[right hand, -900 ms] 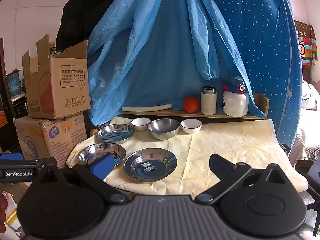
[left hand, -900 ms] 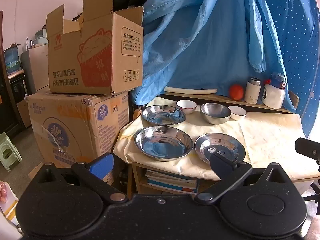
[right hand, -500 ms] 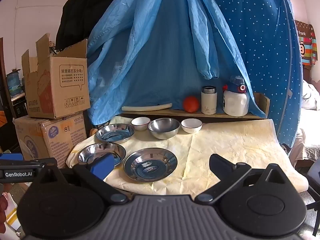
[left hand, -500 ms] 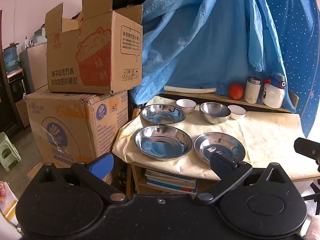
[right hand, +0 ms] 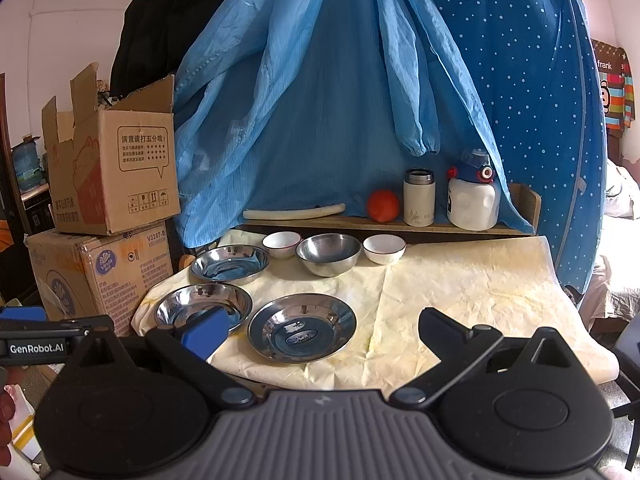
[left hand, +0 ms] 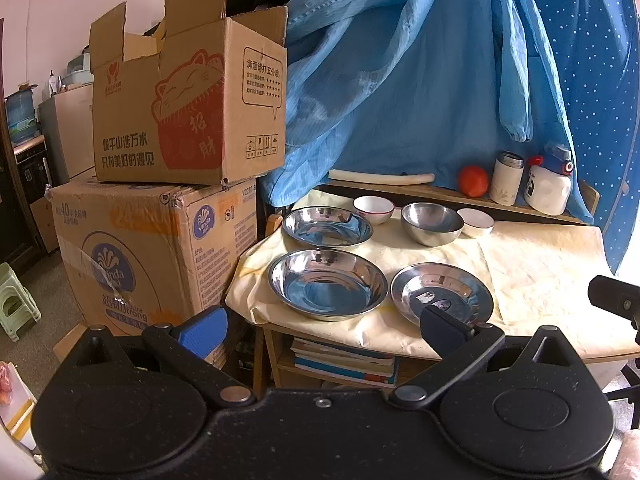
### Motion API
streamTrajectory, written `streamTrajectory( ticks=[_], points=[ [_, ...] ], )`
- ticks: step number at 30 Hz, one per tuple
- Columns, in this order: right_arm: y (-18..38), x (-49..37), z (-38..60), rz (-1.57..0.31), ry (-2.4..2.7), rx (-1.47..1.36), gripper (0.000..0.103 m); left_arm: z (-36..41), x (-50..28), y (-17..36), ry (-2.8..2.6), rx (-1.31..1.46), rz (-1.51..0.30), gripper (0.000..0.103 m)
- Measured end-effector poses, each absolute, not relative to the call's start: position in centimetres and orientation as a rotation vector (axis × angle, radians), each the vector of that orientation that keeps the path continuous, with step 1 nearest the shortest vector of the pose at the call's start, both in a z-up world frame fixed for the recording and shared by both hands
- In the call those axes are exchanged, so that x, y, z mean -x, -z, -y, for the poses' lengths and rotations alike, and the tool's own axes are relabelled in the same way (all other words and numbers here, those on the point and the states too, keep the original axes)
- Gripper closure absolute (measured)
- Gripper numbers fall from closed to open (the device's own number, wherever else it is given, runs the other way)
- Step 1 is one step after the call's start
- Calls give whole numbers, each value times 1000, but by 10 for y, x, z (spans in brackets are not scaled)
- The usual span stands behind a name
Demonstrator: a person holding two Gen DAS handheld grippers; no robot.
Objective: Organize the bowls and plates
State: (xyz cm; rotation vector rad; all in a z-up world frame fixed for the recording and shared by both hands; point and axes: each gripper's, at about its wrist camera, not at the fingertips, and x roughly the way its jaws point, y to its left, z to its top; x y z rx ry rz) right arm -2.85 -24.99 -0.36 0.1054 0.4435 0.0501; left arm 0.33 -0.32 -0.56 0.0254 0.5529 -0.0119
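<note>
Hovering wide open and empty, left gripper (left hand: pixel 320 324) sits nearer the shiny round steel plates (left hand: pixel 327 282) at the table's (left hand: pixel 540 264) front-left corner than right gripper (right hand: pixel 320 326)

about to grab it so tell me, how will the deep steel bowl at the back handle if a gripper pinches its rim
The deep steel bowl looks thin and polished, so it is probably light but slippery between the fingers. Its rounded underside suggests it may rock or tip if pushed. It sits close between two small white bowls, so a slide could knock them.

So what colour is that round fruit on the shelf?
Orange-red fruit; the right wrist view shows it best.
</note>
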Motion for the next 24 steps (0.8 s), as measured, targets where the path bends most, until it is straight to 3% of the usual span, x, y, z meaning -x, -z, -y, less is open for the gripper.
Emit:
streamTrajectory(
  ticks=[24],
  points=[
    [5,30,253,-449,-50,-105,0,2,-6,14,15,-27,-563,1]
  ],
)
